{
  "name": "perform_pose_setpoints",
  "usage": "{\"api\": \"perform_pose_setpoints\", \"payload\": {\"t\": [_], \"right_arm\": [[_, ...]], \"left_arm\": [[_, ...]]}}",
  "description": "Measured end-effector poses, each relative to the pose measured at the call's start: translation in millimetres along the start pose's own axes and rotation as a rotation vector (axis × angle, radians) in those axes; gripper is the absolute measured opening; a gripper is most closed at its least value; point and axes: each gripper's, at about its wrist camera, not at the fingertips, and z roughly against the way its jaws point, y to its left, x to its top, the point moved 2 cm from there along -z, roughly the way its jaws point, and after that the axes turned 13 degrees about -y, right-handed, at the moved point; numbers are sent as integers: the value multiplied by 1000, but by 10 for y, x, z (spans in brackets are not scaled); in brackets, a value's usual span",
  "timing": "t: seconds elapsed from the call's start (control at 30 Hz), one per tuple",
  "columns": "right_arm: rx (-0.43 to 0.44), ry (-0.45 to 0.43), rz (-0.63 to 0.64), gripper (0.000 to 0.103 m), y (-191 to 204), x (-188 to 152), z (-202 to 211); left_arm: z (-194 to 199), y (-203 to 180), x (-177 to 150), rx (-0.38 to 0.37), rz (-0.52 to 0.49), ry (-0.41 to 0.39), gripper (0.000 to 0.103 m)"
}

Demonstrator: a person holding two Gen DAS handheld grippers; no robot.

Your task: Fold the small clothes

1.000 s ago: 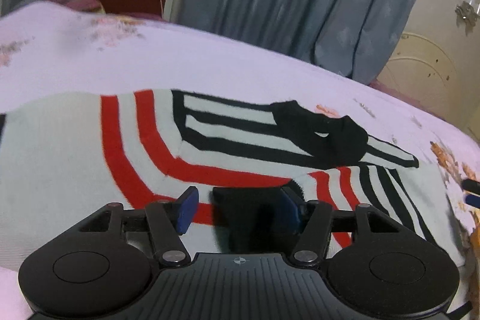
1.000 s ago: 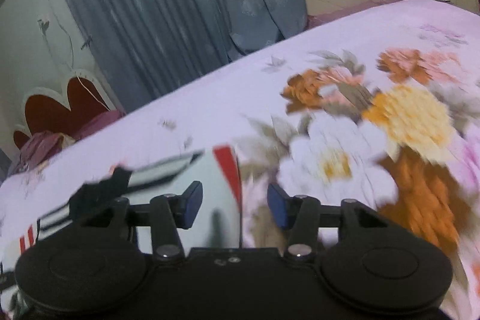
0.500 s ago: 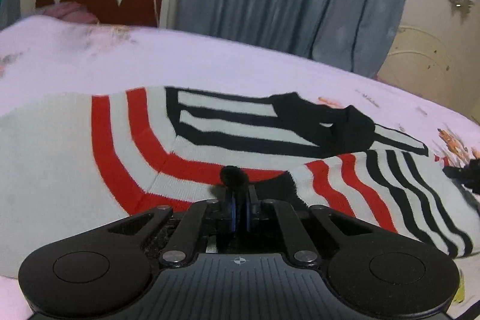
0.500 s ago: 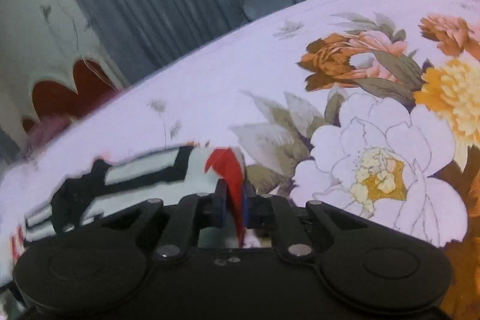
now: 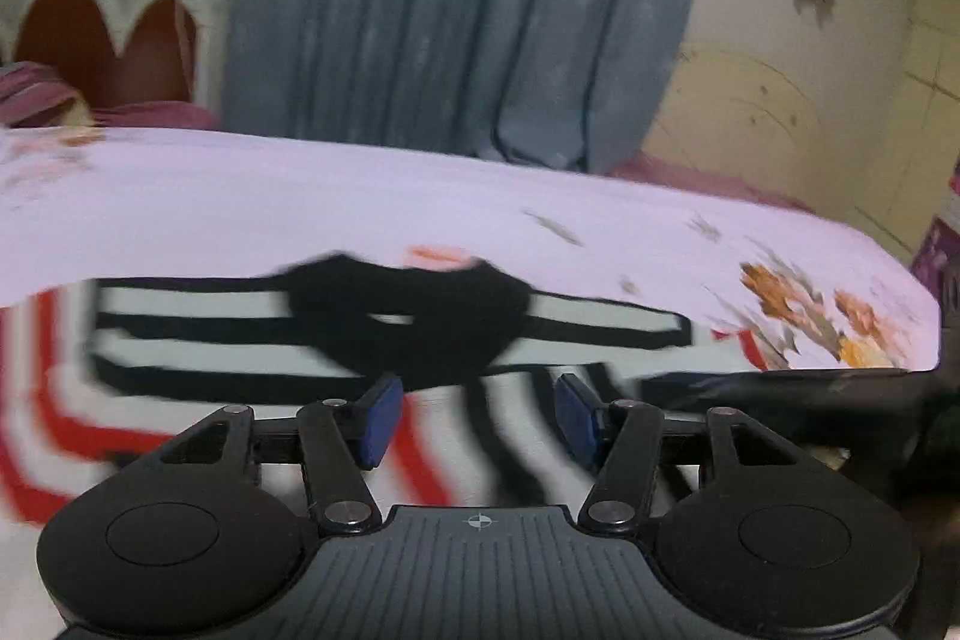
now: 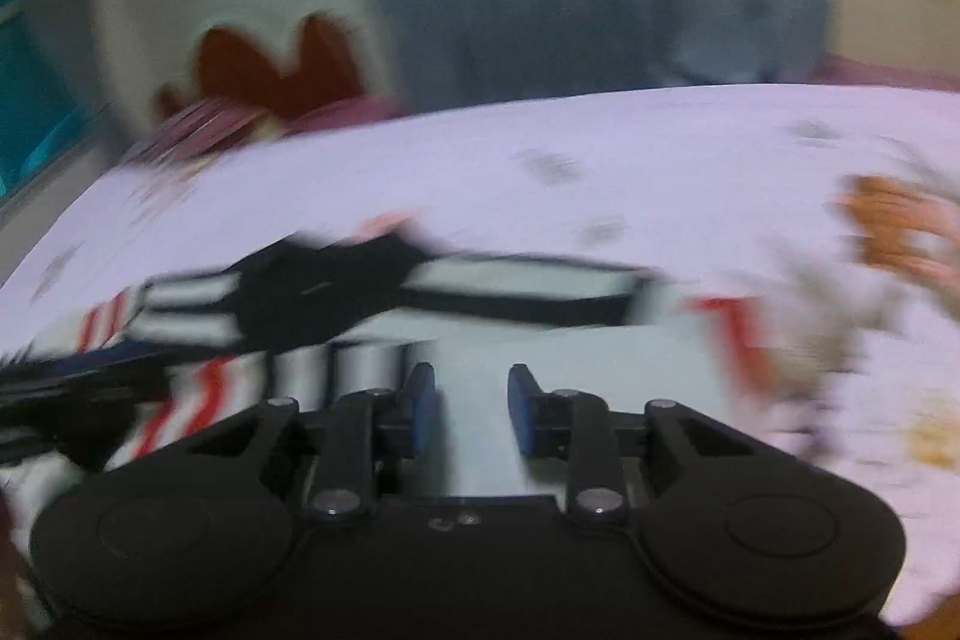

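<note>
A small white sweater with red and black stripes and a black collar (image 5: 414, 316) lies on the bed. It also shows in the right wrist view (image 6: 510, 340), blurred by motion. My left gripper (image 5: 474, 421) is open and empty just above the striped cloth near the collar. My right gripper (image 6: 471, 409) is open and empty over the plain white part of the sweater. The right gripper's black body (image 5: 780, 394) shows at the right edge of the left wrist view.
The bed has a lilac sheet (image 5: 360, 208) with orange flower prints (image 5: 780, 292). A grey-blue curtain (image 5: 468, 4) hangs behind the bed. A red scalloped headboard (image 5: 102, 46) stands at the back left, with a cream wall to the right.
Both grippers were shut on the sweater's edges half a second ago. Now both have opened and let go, and the views have shifted towards the collar.
</note>
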Motion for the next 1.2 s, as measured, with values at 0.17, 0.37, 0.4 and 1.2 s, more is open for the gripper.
{"api": "perform_pose_setpoints", "payload": {"t": [0.17,0.37,0.4,1.2], "right_arm": [[-30,17,46,21,-54,-30,-68],[-296,-18,-86,1,-1021,104,99],[-296,-11,-77,8,-1037,100,81],[-242,44,53,14,-344,-367,868]], "left_arm": [[-144,202,-198,43,4,66,56],[84,586,-275,79,-29,63,56],[69,570,-277,89,-44,66,56],[337,48,-382,18,-132,111,57]]}}
